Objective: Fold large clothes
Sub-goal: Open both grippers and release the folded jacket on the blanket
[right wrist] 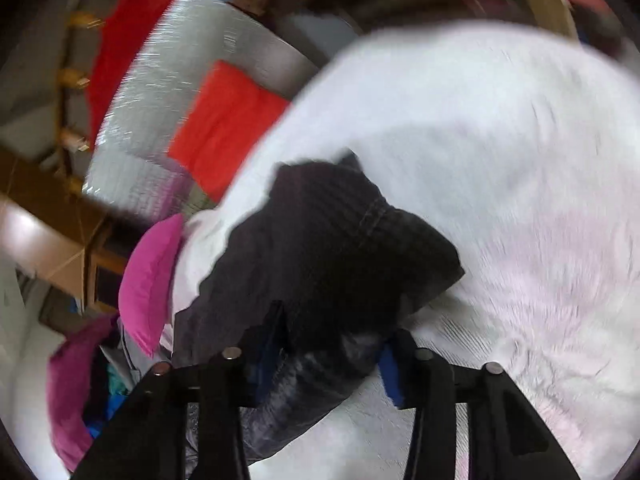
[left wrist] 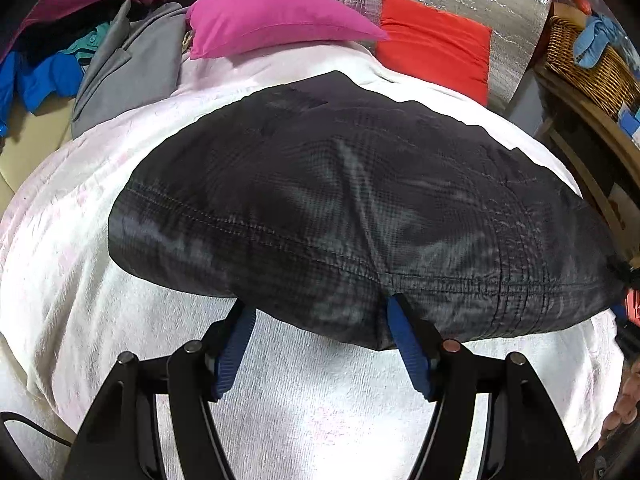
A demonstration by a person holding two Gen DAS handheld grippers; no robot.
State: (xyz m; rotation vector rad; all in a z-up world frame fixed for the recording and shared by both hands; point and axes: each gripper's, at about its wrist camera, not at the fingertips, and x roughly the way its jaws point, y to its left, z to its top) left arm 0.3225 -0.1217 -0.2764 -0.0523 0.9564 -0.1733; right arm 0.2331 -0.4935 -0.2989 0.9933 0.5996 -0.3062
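A dark, plaid-patterned, thin woven garment (left wrist: 352, 216) is laid as a folded block on a white fleecy blanket (left wrist: 100, 300) spread over a bed. In the left wrist view its near hem lies just ahead of and between the fingers. The left gripper (left wrist: 320, 320) is seen with its blue-padded fingers (left wrist: 234, 344) set wide, both tips tucked under the near edge of the cloth; nothing is pinched between them. In the blurred right wrist view a bunched corner of the same garment is seen between the fingers of the right gripper (right wrist: 332, 352). These are set narrower, but whether the pads press on the cloth cannot be told from the blur.

The fabric is judged to be light, soft and somewhat slick, with a faint sheen; no shape would be kept by it when lifted, and it would sag between two holds. The stitched hem and double seam at the near edge are the firmest parts, so a hold is best taken there, through all the layers at once, lest the upper layer slide off the lower. The fleecy blanket beneath may be caught along with it if the fingers dig too deep.

Beyond the fingers, a pink pillow (left wrist: 276, 20) and a red cushion (left wrist: 436, 48) are seen at the far end of the bed.
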